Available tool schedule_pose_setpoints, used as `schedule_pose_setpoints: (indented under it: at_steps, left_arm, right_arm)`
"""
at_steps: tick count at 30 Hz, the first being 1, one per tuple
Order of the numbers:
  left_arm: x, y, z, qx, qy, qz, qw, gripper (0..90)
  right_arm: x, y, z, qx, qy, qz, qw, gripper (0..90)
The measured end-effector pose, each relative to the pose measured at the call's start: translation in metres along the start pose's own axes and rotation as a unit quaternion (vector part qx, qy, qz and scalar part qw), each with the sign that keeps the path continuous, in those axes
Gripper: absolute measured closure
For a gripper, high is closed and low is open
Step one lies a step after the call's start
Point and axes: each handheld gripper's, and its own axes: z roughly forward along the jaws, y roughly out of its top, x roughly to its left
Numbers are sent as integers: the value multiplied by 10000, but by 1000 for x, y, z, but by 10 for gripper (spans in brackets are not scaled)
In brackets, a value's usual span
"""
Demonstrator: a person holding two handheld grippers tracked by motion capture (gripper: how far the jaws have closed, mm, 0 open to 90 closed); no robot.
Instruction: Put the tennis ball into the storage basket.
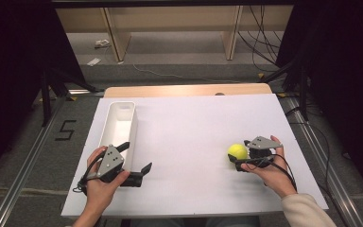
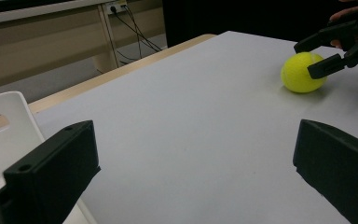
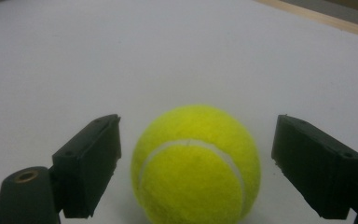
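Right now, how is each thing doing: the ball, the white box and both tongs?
Tennis ball: resting on the table, between the open jaws, not squeezed.
White bin: upright, nothing visible inside.
Right tongs: open around the ball.
Left tongs: open, holding nothing, beside the bin.

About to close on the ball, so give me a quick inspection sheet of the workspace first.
Surface: white table top, bare in the middle.
Job's things: tennis ball on the table between the right gripper's open jaws, gaps on both sides; white bin at left, looks empty.
Clutter: nothing seen.
Grippers: right gripper open around the ball; left gripper open beside the bin.
Cables: black cables on the floor beyond.
Surroundings: wooden frame behind, dark sides.
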Motion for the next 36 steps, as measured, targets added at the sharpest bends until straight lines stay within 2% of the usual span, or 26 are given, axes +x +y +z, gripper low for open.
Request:
schedule_pose_setpoints:
  at_steps: [15,22,36]
  left_arm:
    - [0,0,0,-11,3,-12,10000,0]
    - [0,0,0,-6,2,-12,10000,0]
    - [0,0,-1,-13,-4,-5,10000,0]
  right_arm:
    - [-1,-4,11,278,-26,45,9996,191]
    - [0,-4,11,301,-43,38,9995,251]
    - [-1,-1,8,307,-30,6,9995,266]
